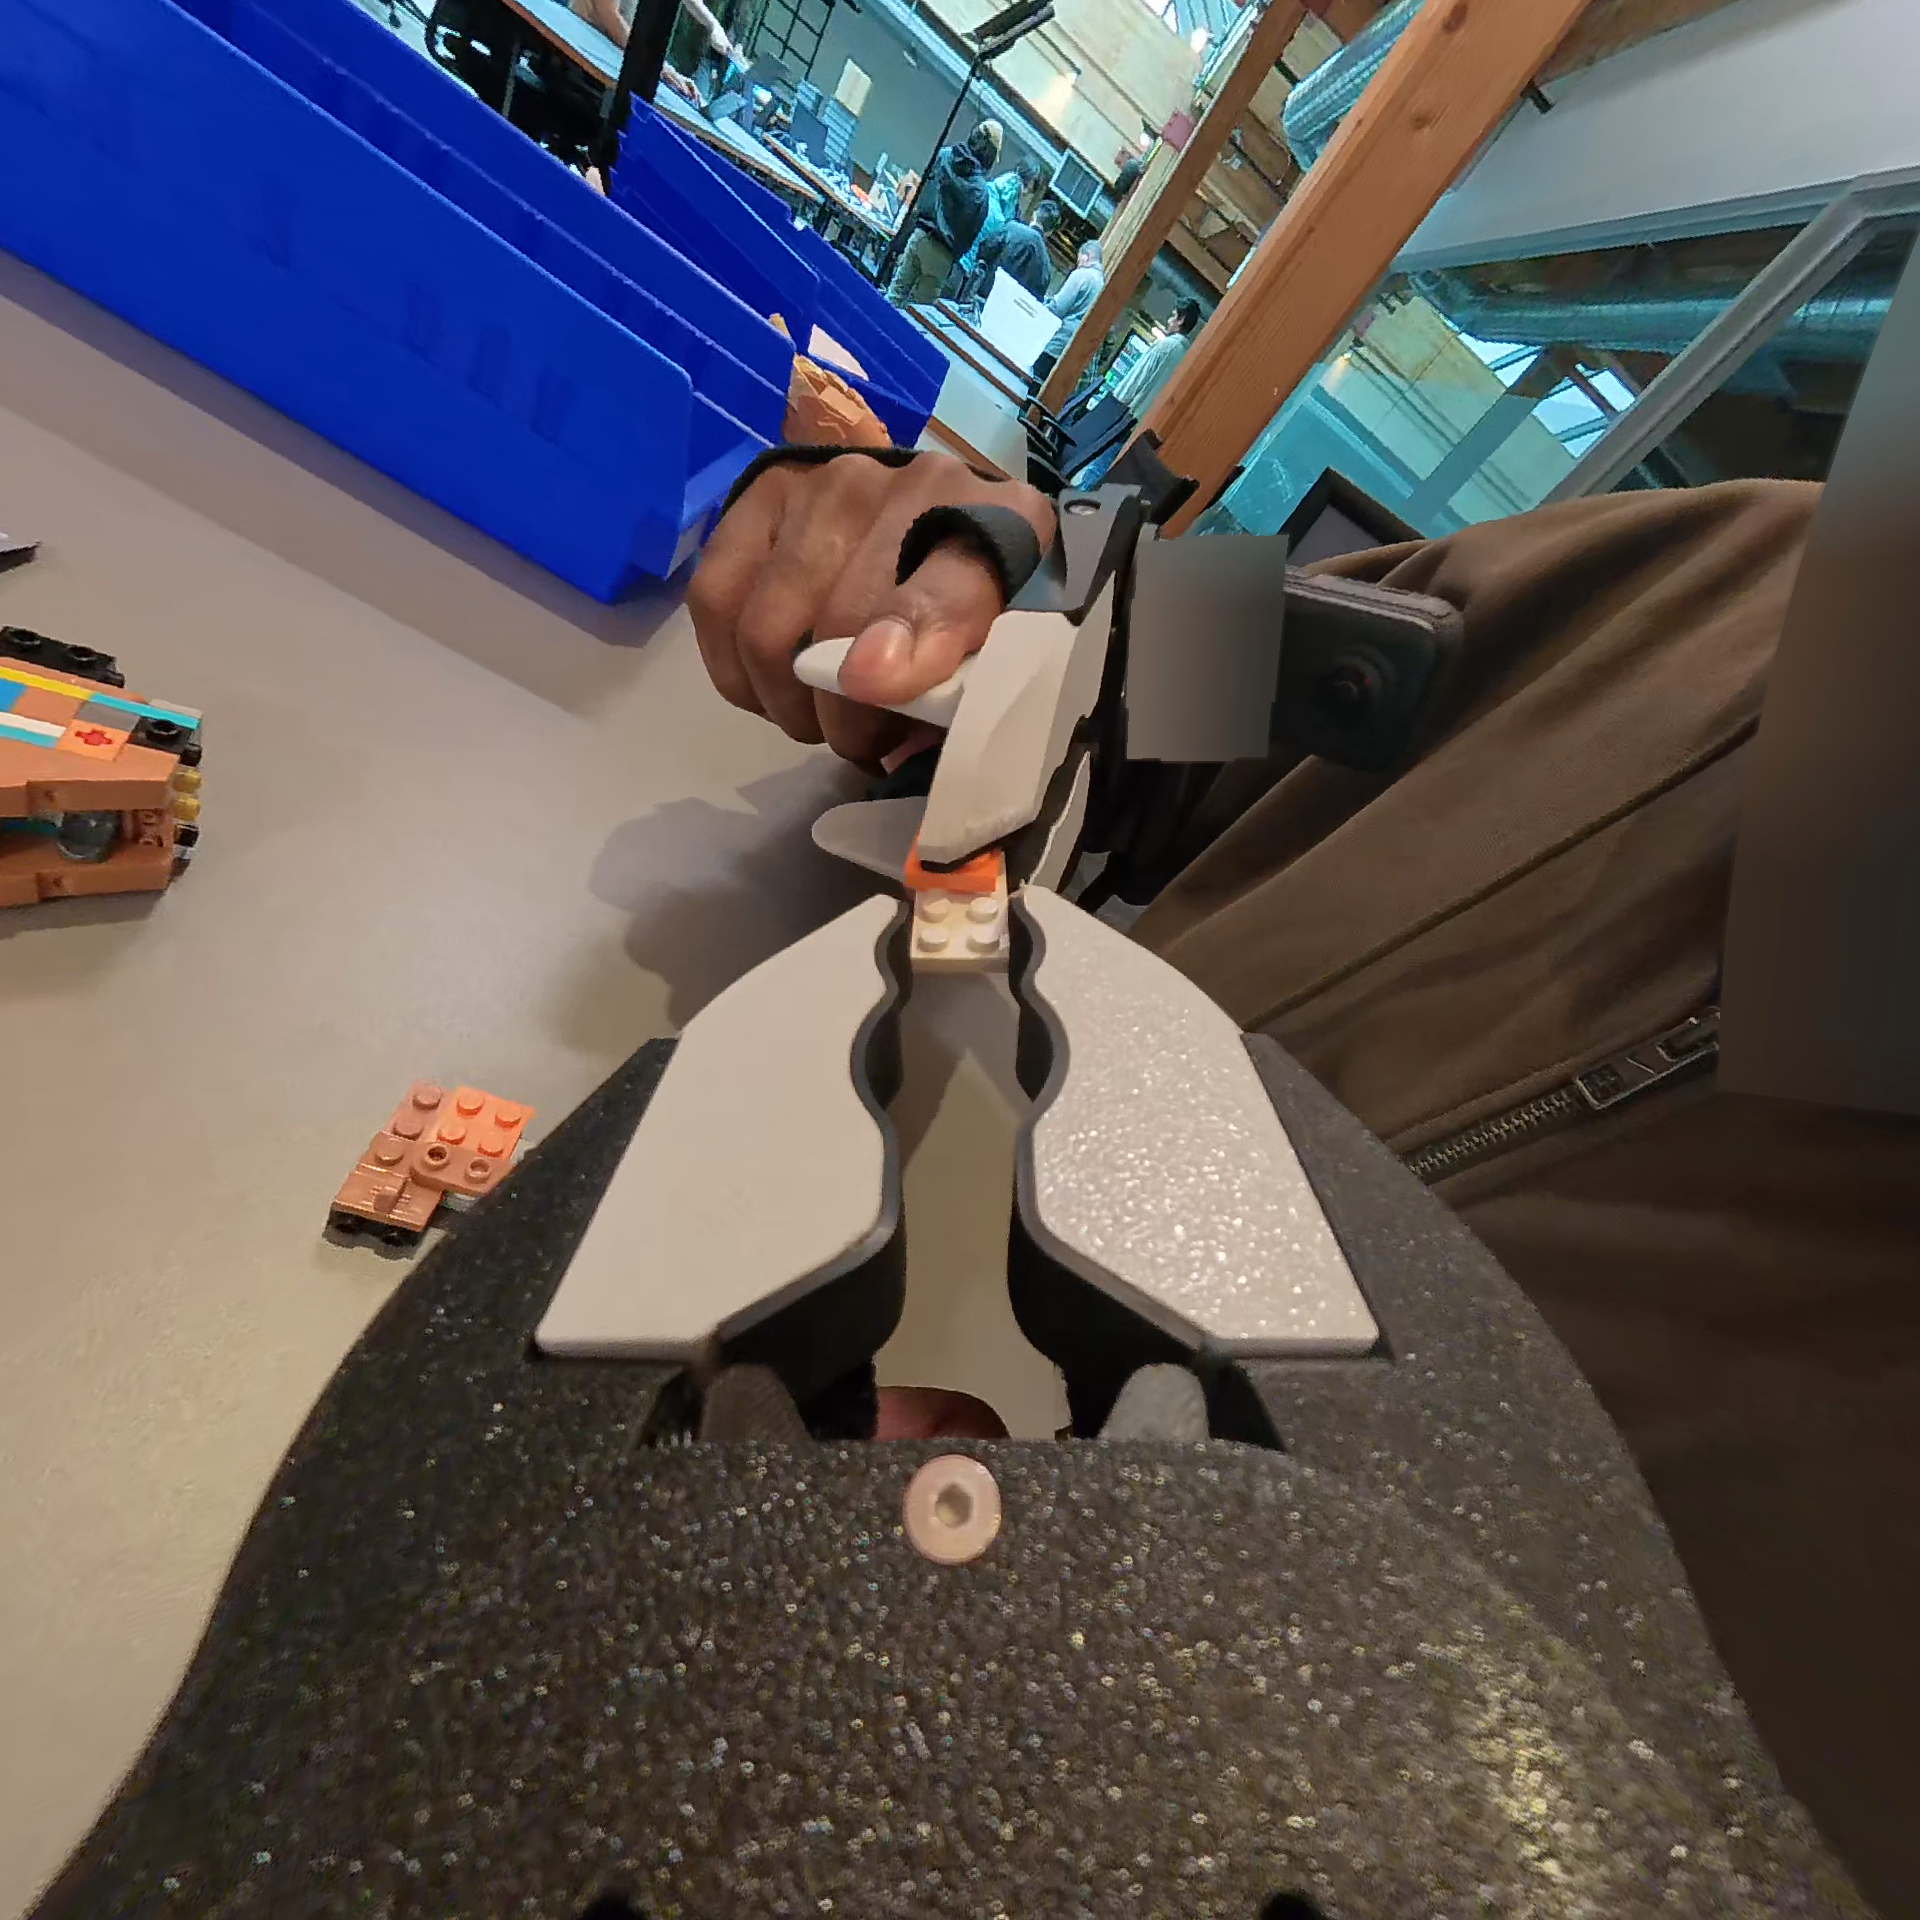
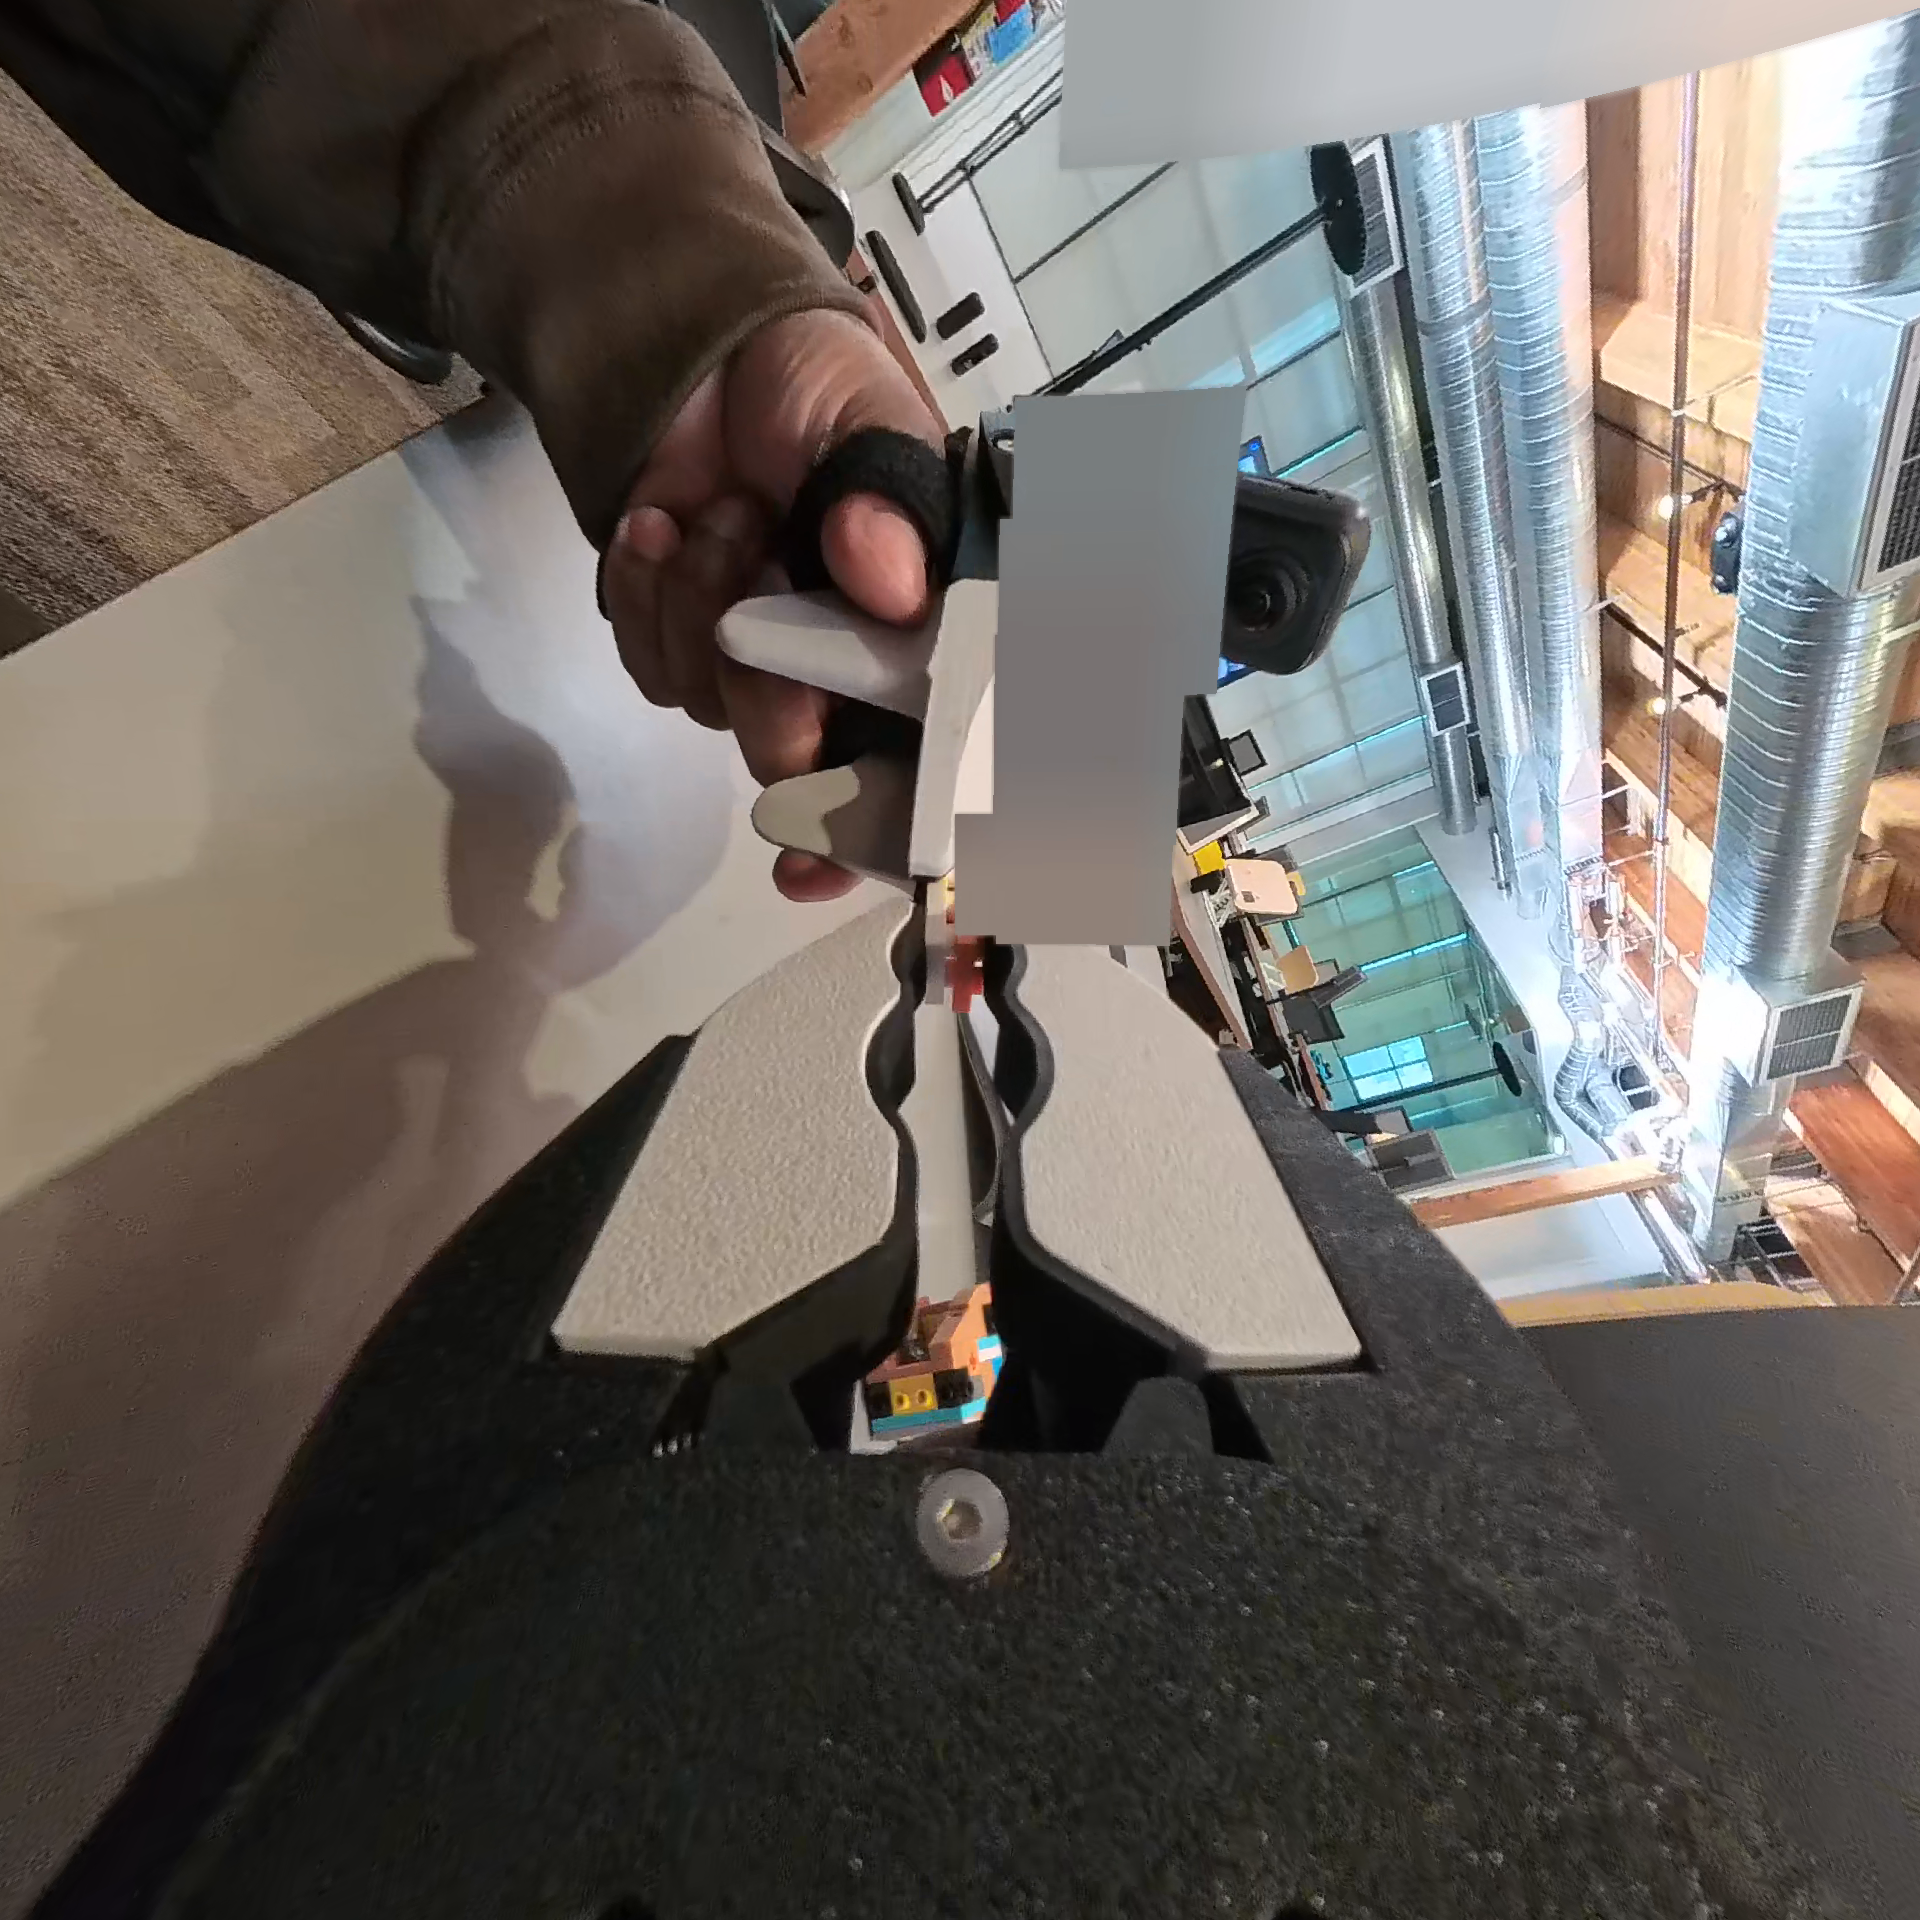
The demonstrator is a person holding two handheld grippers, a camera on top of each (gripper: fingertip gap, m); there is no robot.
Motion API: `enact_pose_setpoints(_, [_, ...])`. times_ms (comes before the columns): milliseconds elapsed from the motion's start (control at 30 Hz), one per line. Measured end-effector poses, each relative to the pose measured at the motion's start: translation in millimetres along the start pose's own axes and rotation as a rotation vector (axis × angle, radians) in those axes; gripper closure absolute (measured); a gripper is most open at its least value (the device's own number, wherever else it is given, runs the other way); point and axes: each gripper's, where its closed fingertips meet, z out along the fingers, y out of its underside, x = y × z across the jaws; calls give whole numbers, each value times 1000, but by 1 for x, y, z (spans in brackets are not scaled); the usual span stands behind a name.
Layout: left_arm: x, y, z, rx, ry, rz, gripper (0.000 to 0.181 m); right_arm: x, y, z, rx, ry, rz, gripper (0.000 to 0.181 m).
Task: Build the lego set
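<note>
In the left wrist view my left gripper is shut on a pale grey studded plate, held above the grey table. My right gripper comes in from above, shut on a small orange piece that touches the plate's far edge. In the right wrist view my right gripper holds the orange piece against the grey plate. The left gripper meets it there, partly hidden by a blurred patch.
A brown, partly built lego model lies at the table's left edge and shows between my right fingers. A small cluster of orange plates lies near my left gripper. Blue bins stand behind. The person's brown jacket is at right. The grippers are tip to tip, or close to it.
</note>
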Motion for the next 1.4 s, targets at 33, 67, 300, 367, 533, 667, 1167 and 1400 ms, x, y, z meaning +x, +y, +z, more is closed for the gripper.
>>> enact_pose_setpoints(33, [0, 0, 0, 3, 8, -4, 164, 0, 0, 0, 3, -4, 3, 172])
enact_pose_setpoints(67, [-1, 0, 0, 10, 12, -12, 164, 0, 0, 0, 3, -7, 9, 172])
enact_pose_setpoints(300, [-6, -14, -8, 159, 2, -69, 150, 8, 5, -1, 9, -9, 185, 172])
enact_pose_setpoints(367, [-9, -18, -16, 208, -66, 34, 149, 10, 6, -2, 13, -27, 289, 172])
enact_pose_setpoints(533, [-10, -18, -26, 207, -310, 488, 156, 12, 9, -2, 30, -101, 564, 172])
enact_pose_setpoints(667, [-6, -16, -20, 162, -337, 645, 168, 7, 9, 1, 27, -155, 672, 171])
enact_pose_setpoints(1167, [-19, -2, -10, -39, -363, 768, 174, -1, 13, 1, 43, -248, 916, 172])
enact_pose_setpoints(1400, [-24, 6, -10, -189, -360, 751, 175, -7, 18, 2, -7, -271, 921, 172])
